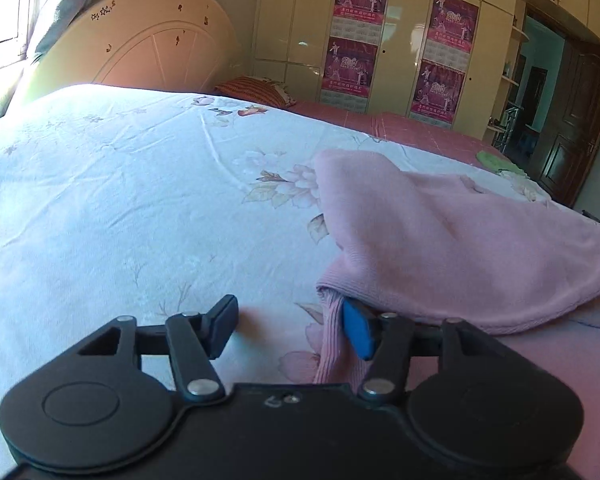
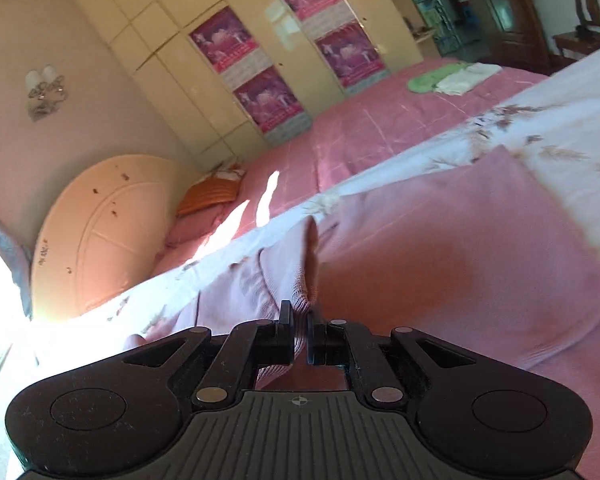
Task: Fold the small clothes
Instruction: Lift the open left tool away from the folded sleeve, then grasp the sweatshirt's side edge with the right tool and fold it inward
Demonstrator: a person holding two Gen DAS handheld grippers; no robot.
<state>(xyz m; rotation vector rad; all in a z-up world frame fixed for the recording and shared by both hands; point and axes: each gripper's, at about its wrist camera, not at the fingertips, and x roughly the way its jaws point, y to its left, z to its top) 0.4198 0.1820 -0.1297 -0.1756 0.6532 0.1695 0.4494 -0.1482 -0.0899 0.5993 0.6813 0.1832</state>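
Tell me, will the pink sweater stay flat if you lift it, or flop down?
Probably flop: the sweater already sags in soft folds on the bed. It looks light; the right gripper holds up a knit edge by a pinch. Likely not slippery, being ribbed.

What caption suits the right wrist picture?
Right gripper, jaws shut on pink knit garment, above the floral bedsheet.

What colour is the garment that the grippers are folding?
Pale pink: the knit garment shows best in the left wrist view.

home bedroom | bed [image 1: 99, 184] | headboard [image 1: 155, 44] | wardrobe [image 1: 404, 12] | pillow [image 1: 255, 90]
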